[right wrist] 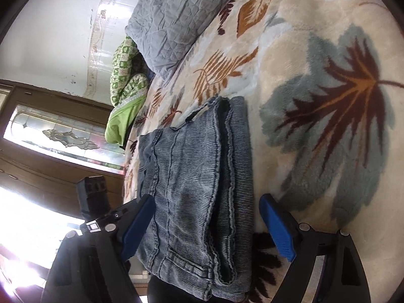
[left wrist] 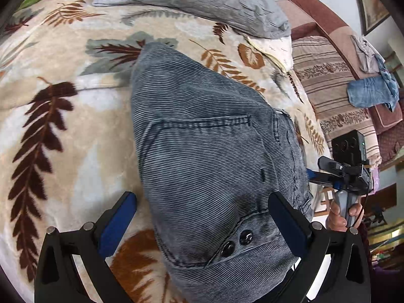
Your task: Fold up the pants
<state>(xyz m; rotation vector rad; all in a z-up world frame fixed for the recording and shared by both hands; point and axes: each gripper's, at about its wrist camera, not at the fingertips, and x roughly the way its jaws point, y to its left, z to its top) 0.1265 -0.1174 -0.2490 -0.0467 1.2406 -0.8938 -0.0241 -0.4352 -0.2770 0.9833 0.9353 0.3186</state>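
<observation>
Your blue-grey striped corduroy pants (left wrist: 202, 151) lie folded on the beige fleece blanket w/ brown and grey leaf print (left wrist: 63, 131), filling the centre of the left wrist view; waistband w/ two dark snap buttons (left wrist: 236, 242) sits at bottom centre. Your left gripper (left wrist: 202, 217) is spread wide, blue pads either side of the waistband end, not pinching it. Right wrist view: pants (right wrist: 197, 189) run down the lower centre, layered hems stacked along their right edge. Your right gripper (right wrist: 207, 224) is also released, pads straddling the cloth w/o pressing. Grey crumpled pillow (left wrist: 202, 0) lies at top centre, striped brown cover (left wrist: 328, 83) at right. Your hand (left wrist: 341, 214) grips the other tool's handle, lower right.
</observation>
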